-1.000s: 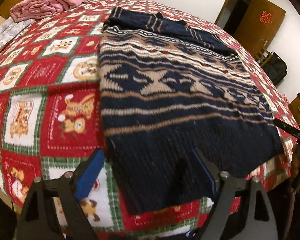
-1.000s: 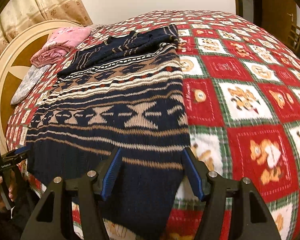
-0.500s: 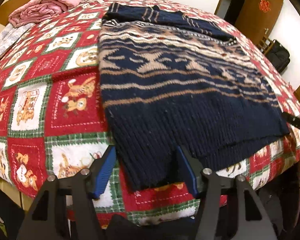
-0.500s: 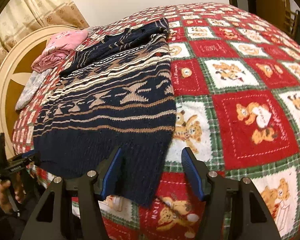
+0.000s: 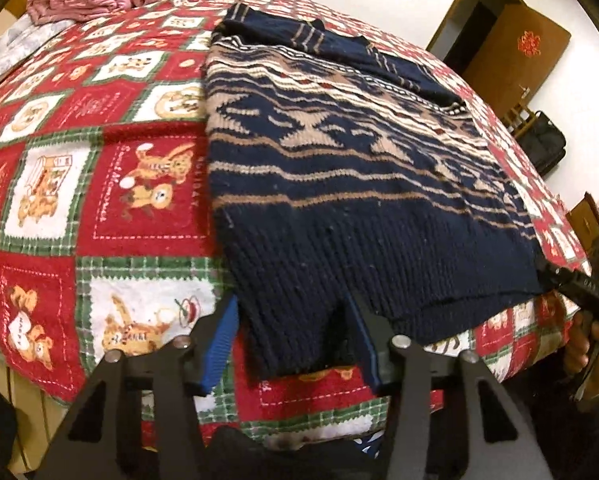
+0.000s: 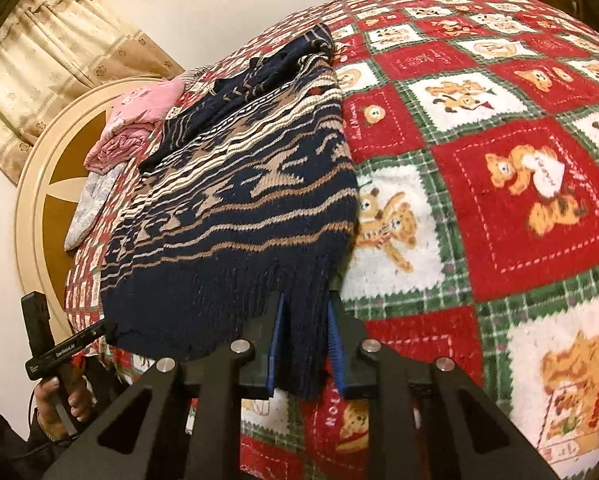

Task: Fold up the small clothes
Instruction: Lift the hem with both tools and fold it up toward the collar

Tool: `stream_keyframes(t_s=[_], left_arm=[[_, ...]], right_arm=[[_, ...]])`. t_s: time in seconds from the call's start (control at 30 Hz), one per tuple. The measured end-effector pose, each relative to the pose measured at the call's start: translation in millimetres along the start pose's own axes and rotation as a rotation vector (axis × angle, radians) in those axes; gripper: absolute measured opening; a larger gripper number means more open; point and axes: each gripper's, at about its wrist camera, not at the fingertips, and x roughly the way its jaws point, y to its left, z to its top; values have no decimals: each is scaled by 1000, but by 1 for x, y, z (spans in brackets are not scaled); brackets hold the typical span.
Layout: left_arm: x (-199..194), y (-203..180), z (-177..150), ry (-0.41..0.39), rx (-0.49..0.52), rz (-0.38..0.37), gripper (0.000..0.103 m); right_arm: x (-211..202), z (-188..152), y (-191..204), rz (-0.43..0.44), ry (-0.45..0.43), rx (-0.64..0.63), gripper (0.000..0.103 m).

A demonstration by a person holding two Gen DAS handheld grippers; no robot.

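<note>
Basically early-mid fold: the navy patterned knit sweater lies flat on the bed's red teddy-bear patchwork blanket, hem toward the bed's near edge, collar end far. Both sleeves look already tucked across the top, lying as dark striped bands over the chest, so I read the sleeve step as done and the body fold as what's starting. Left claw straddles the hem's left corner; jaws closing, knit between them, but there's visible slack between the blue pads and the cloth on the left side, so no real pinch yet. Right claw is at the hem's right corner, jaws closing and narrow, both blue pads against a bunched tongue of ribbed hem, so I'd call that one gripping. In the right wrist view the left claw's tip shows at the far hem corner with a hand on its handle; in the left wrist view the right claw's tip sits at the opposite corner. Left to do, as I judge it: finish the left pinch, lift both corners together, carry the hem up toward the collar, lay it down and maybe fold once more. Pink folded bundle near the headboard may be finished items; can't confirm. Risk: uneven grip skews the fold.
</note>
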Motion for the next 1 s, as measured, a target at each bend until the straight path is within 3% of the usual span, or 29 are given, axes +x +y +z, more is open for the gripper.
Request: stream_keyframes(t_s=[0.07, 0.1, 0.13, 0.23, 0.3, 0.67, 0.73, 1.0], left_arm=[[-1, -1, 0, -2, 1, -7, 54], [-1, -2, 0, -1, 6, -8, 45], [-2, -3, 1, 3, 9, -15, 28], [1, -3, 1, 40, 5, -55, 14], [1, -1, 0, 36, -4, -71, 14], [4, 10, 2, 4, -52, -191, 12], [-2, 8, 6, -27, -24, -218, 10], [-38, 14, 52, -168, -31, -333, 10]], right_arm=[[1, -3, 0, 3, -10, 9, 22], [3, -3, 2, -1, -12, -2, 22], [3, -4, 3, -9, -14, -19, 22], [3, -3, 7, 3, -9, -30, 21], [5, -3, 7, 5, -1, -38, 14], [17, -3, 0, 64, -16, 49, 14], [15, -2, 7, 59, -23, 29, 8], [-7, 29, 18, 200, -103, 71, 7]])
